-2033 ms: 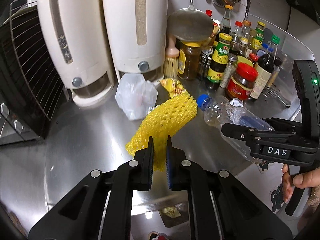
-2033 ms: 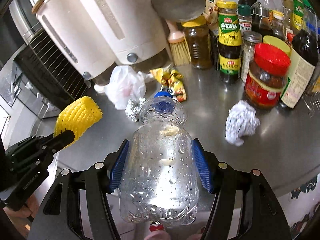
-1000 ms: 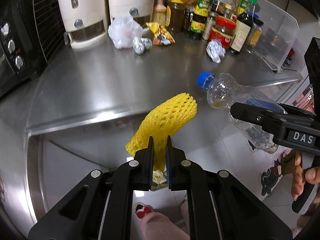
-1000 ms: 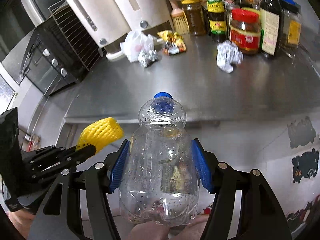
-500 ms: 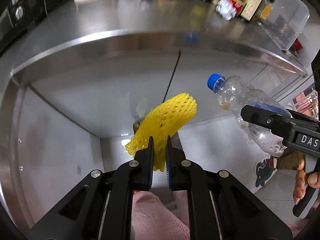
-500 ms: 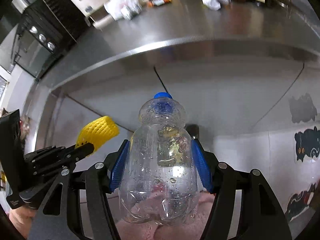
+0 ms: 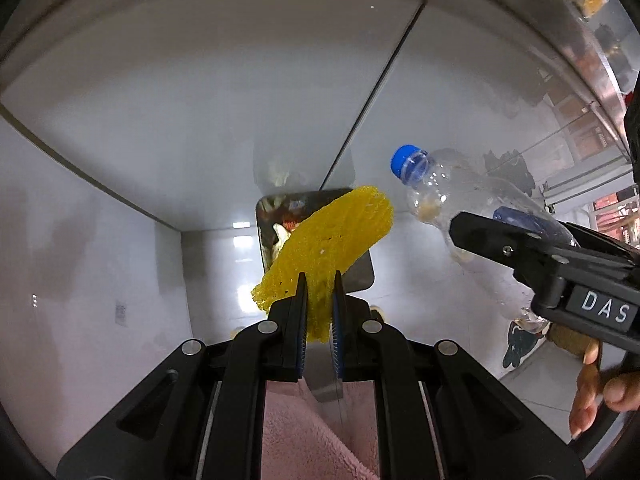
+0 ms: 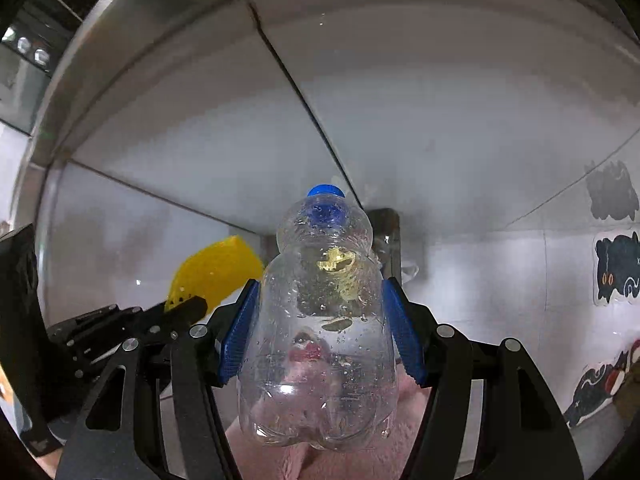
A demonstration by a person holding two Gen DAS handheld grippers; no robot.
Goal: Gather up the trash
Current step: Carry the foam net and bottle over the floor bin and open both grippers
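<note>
My left gripper (image 7: 319, 280) is shut on a yellow foam fruit net (image 7: 332, 236), held over an open metal trash bin (image 7: 362, 276) on the floor that has scraps inside. My right gripper (image 8: 322, 312) is shut on a clear plastic bottle (image 8: 320, 320) with a blue cap, pointing down toward the same bin (image 8: 390, 236). In the left wrist view the bottle (image 7: 452, 208) and right gripper are to the right of the net. In the right wrist view the net (image 8: 212, 272) and left gripper are at the left.
The stainless counter edge (image 7: 576, 36) arcs overhead, with white cabinet doors (image 7: 200, 100) below it. The floor is white tile (image 7: 440, 312). Cartoon stickers (image 8: 614, 272) are on the right. Pink trousers (image 7: 312, 432) show under the grippers.
Both grippers have moved down from the countertop, past the cabinet front, to just above the floor bin. Each keeps its hold, the net in the left and the bottle in the right.
</note>
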